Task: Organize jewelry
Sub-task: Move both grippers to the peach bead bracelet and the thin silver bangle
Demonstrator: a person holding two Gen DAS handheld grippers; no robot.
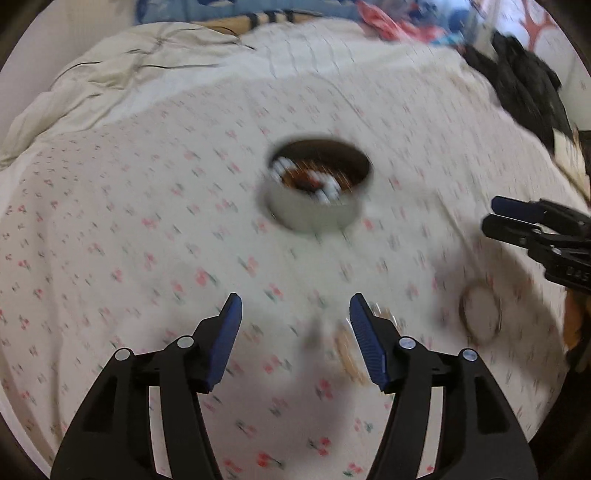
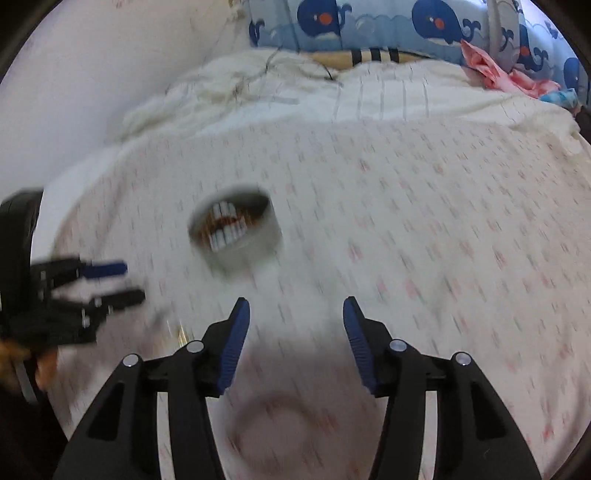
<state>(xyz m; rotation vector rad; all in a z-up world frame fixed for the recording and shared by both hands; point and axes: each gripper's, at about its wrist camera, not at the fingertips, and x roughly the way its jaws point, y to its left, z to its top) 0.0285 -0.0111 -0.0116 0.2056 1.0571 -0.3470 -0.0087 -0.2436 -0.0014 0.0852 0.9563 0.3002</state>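
The work surface is a bed covered by a cream sheet printed with small pink flowers (image 1: 147, 206). A crumpled off-white quilt (image 2: 229, 92) lies at its far end, with a blue whale-print cushion (image 2: 369, 22) behind it.

Near the middle of the sheet stands a round, shallow, grey-walled tin with a dark interior (image 1: 314, 214). It already holds a white beaded piece and some orange-brown pieces; blur hides further detail.

Two items lie outside the tin. A thin dark ring-shaped bangle (image 1: 480, 314) lies flat on the sheet, near the right gripper (image 1: 491, 214). A pale gold bangle (image 1: 351, 354) lies just beside the right-hand finger of the left gripper (image 1: 295, 314), partly hidden by it.

Both grippers have their jaws apart, with nothing between the blue pads.

Hazards, as judged:
- The sheet is soft. Pads closing on a flat, thin bangle may pinch fabric instead, or press the bangle into the bedding.
- The thin bangles may slip from the pads in transit.
- Strong motion blur indicates fast movement. A hasty approach may knock the tin and spill its contents.
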